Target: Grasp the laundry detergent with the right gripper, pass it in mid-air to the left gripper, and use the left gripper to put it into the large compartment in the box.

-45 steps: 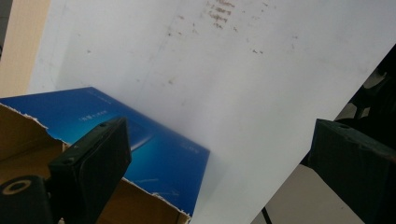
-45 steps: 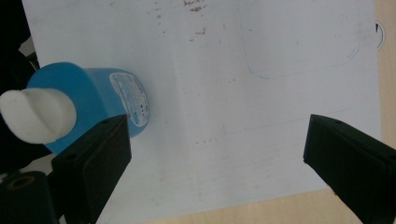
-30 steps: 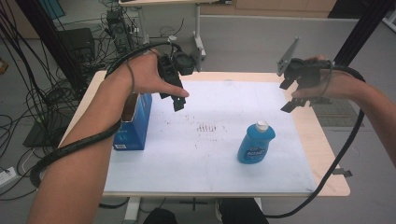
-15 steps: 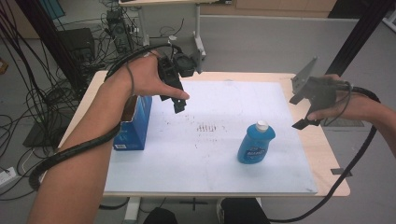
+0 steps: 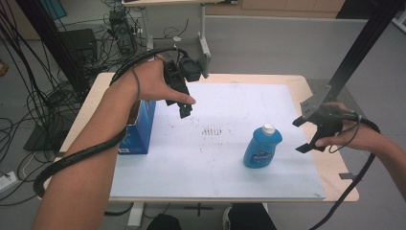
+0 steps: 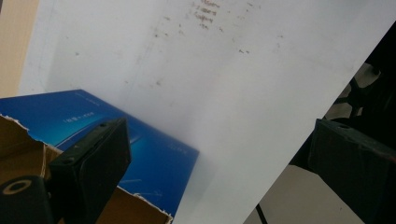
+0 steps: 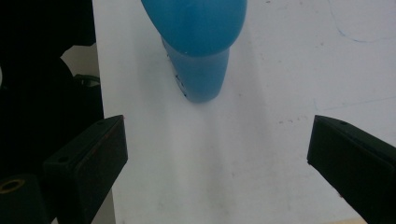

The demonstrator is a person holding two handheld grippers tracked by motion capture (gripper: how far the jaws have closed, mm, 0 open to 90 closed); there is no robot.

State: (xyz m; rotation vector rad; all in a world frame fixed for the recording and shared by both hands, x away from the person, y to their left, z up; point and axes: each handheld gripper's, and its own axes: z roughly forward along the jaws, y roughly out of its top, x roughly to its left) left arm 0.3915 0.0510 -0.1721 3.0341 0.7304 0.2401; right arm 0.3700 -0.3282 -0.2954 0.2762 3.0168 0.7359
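Blue bottle point(image 7: 196, 42): top cut off by the upper edge of the right gripper view; label print too small to read in the high view. Blue box point(image 5: 141, 125): left part hidden behind the person's left forearm point(image 5: 103, 139). Box print blurred in the left gripper view.

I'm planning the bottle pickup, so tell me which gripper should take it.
Right. The right gripper hangs open beside the blue bottle, which stands ahead between its fingers. The left gripper is farther off, over the blue box.
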